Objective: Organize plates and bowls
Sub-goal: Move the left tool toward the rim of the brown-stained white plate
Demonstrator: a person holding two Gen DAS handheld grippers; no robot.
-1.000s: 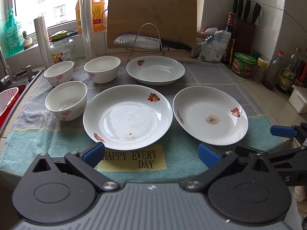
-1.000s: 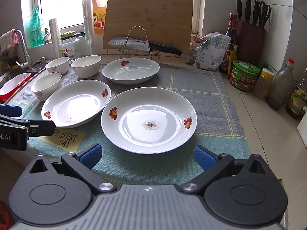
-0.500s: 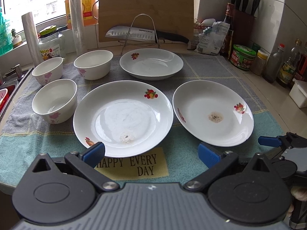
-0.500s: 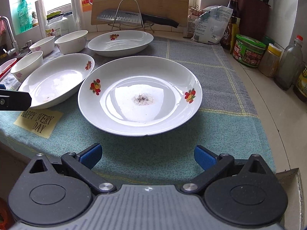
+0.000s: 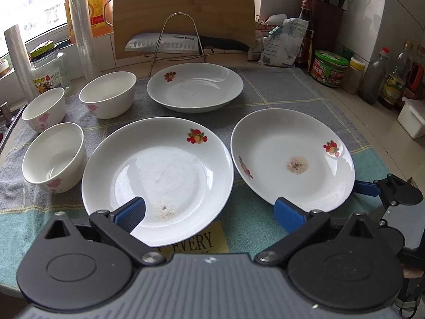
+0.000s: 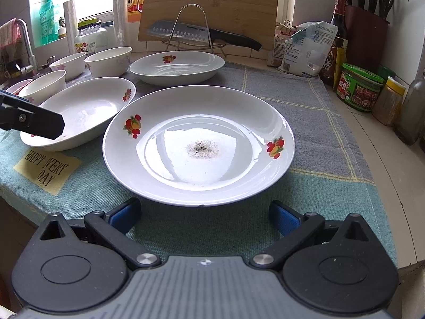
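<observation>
L gripper (image 5: 209, 210) is open, jaws wide; its left finger (image 5: 131, 212) sits over the near rim of the mid plate (image 5: 156, 170), right finger over bare towel (image 5: 247, 212) between that plate and the R plate (image 5: 292, 159). R gripper (image 6: 204, 214) is open too, both fingers low on the towel at the near rim of the R plate, rim between them, not touching as far as I can tell. Three plates: mid and R side by side along the bench's front edge, rims nearly touching; far plate (image 5: 195, 87) behind them toward the back edge, just in front of the knife rack (image 5: 178, 37) and board (image 5: 183, 5). Three bowls (image 5: 54, 156) (image 5: 107, 94) (image 5: 43, 109) cluster at the left edge by the sink, apart from each other, upright. Open room: bare towel right of the far plate to the jars (image 5: 329, 67) at the right edge, and a thin strip along the front edge around the yellow label (image 5: 202, 239). Vs 0.5 s ago: both grippers have moved fwd and down; L finger now overlaps the mid plate, where it was short of the rim; R plate fills more of the R view. Dishes haven't shifted.
</observation>
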